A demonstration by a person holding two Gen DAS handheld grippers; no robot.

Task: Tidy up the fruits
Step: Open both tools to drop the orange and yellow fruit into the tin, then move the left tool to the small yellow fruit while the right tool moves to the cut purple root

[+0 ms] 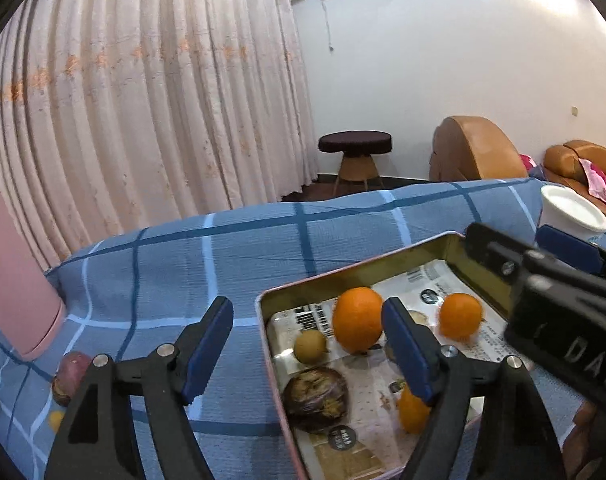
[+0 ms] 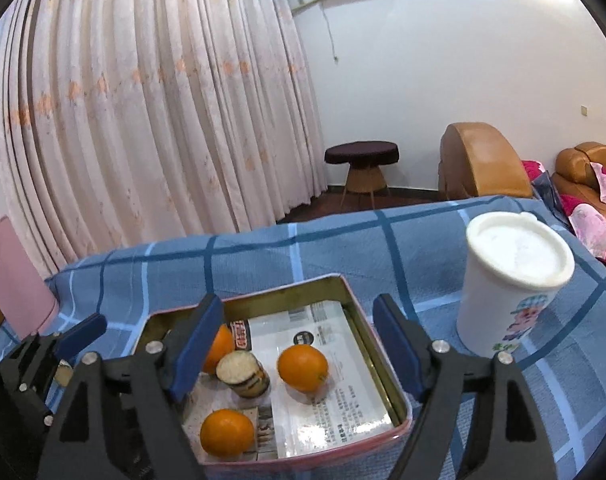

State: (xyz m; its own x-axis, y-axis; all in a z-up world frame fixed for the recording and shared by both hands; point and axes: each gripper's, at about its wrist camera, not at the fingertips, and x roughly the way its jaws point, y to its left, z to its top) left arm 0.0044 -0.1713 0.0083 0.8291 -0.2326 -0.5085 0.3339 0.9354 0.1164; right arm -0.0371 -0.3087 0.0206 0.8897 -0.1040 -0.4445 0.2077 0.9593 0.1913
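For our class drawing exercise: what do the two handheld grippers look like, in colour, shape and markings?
Both the left gripper and the right gripper have black plastic fingers shaped like open triangles, silver screws at the joints and flat blue pads. White letters mark the right gripper's body. No cables or sleeves show.

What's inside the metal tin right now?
The tin holds three oranges, a small brownish round fruit, and a dark purple, cut-ended piece, all on printed paper. The tongs hide parts of the floor; under the paper is covered.
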